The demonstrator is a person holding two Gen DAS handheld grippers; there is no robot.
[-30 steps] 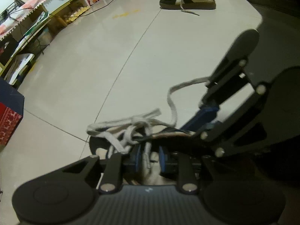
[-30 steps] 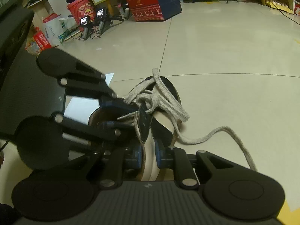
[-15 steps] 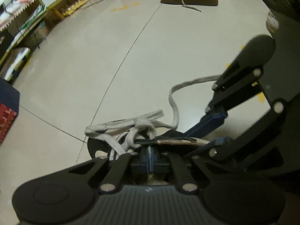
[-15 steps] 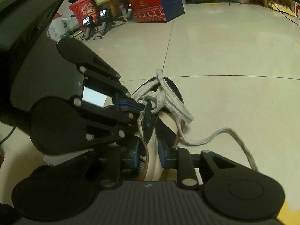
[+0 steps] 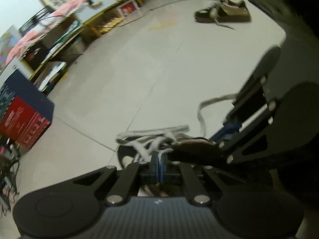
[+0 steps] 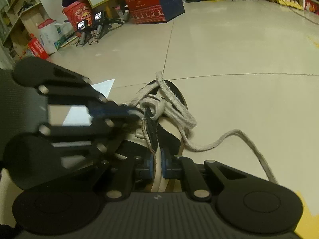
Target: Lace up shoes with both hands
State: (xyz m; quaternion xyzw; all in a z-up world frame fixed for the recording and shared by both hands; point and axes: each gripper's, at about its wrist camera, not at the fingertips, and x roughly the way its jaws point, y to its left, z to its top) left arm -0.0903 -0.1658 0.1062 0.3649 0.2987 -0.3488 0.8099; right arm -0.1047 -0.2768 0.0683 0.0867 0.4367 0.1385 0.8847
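A black and cream shoe lies on the floor tiles right under both grippers, its grey-white lace bunched in loose loops over the toe. One free lace end trails off to the right. My left gripper is shut on a lace strand by the eyelets; in the right wrist view the left gripper reaches in from the left. My right gripper is closing, with the shoe's cream upper edge between its blue pads. In the left wrist view, which is blurred, the right gripper stands at the right.
A second shoe lies far off on the floor. A red and navy Christmas box, small cameras on stands and a red bucket line the wall. A white paper sheet lies beside the shoe. Shelves run along the far side.
The left jaws closed on the lace strand and that hand then shifted, blurring its view. The right jaws widened, then narrowed onto the shoe's upper edge; the right hand stayed put.
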